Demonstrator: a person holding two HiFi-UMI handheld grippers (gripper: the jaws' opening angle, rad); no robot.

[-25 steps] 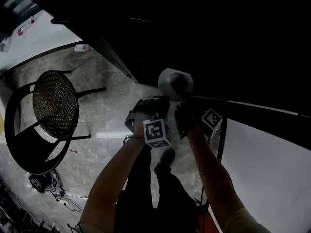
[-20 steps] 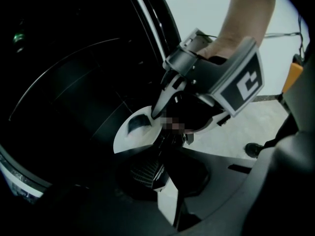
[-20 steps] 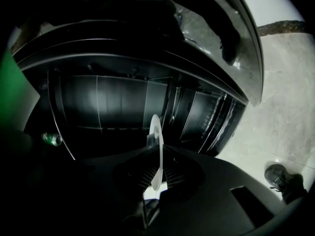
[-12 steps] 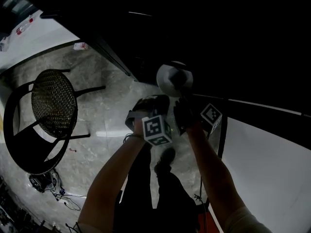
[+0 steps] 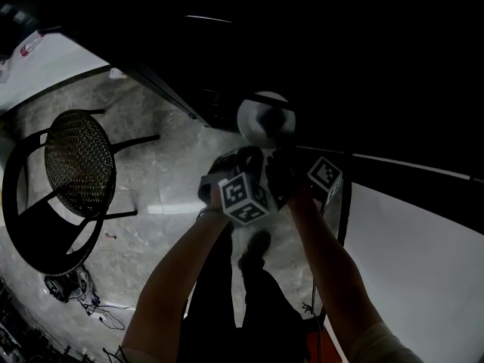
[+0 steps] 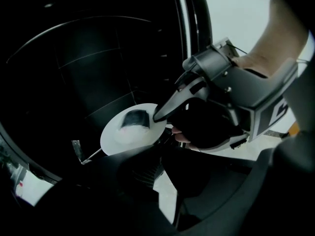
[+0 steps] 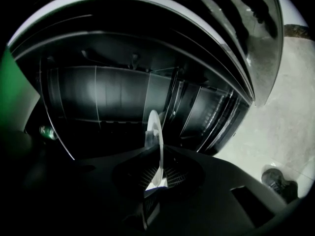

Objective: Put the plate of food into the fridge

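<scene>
We find the plate just above centre in the head view, carried in the air with both tools directly below it. The right hand-held gripper pinches the plate's rim, and the plate shows edge-on between its jaws. The left hand-held gripper is closed on the near rim (one jaw covers the plate's lower edge). A dark piece of food lies on the plate's upper part in the left gripper view. Behind the plate stands the open fridge, its shelves dark. A chair stands at the left of the head view.
</scene>
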